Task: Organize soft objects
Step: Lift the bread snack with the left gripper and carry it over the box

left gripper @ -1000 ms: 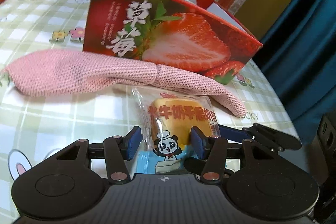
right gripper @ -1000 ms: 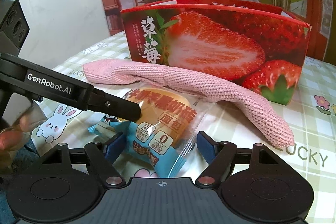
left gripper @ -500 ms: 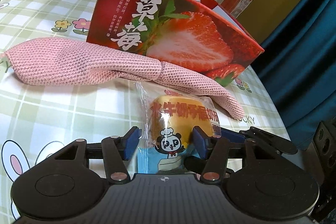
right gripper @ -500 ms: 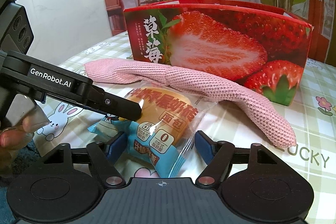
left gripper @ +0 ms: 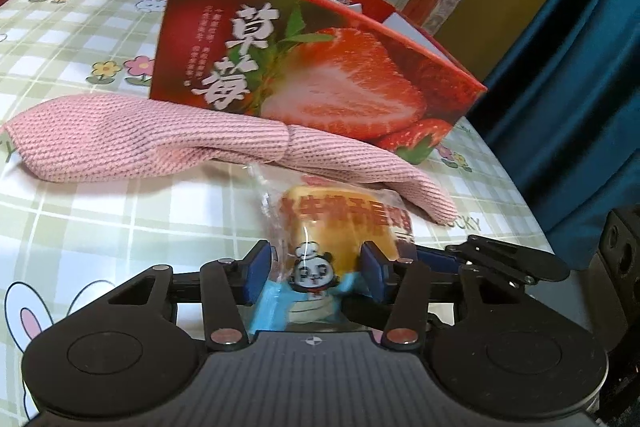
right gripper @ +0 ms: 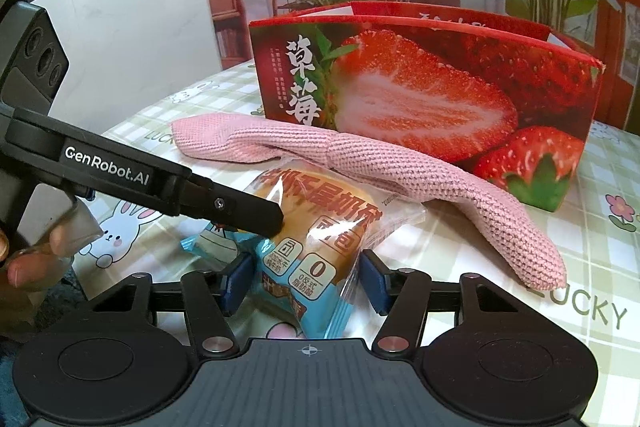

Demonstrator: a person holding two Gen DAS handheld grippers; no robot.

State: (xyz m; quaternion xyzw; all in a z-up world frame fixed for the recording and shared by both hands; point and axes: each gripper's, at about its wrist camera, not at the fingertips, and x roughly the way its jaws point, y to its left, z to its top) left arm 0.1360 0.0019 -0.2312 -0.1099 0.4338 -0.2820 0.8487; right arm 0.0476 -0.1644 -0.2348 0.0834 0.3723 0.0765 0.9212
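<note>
1. while both grippers are crowding in on the same small packet, the left gripper [left gripper: 316, 269] is narrowing its jaws around the bread packet [left gripper: 340, 227], the blue pads sitting at either flank of the bun; the right-hand pad looks to be touching the wrapper, the other i cannot tell.
2. the right gripper [right gripper: 306, 281] is coming at the packet from the other side and is closing too, about half open, with the wrapper's blue end between its pads; whether they are pressing yet is not clear from where it is looking.
3. my guess is that the two are taking it from opposite sides because the film is slippery and the bun gives under pressure, so a shared hold is spreading the squeeze.
4. the packet is lying on the checked tablecloth [left gripper: 100, 211], just in front of the pink knitted cloth [right gripper: 400, 163], which is stretching along the foot of the strawberry box [right gripper: 420, 99].
5. the box is standing open at the top, probably so the soft things can be dropped in.
6. the packet itself is looking puffy and crinkled: clear film over a round golden bun, orange lettering across it, a panda cartoon and a blue band at the near end.
</note>
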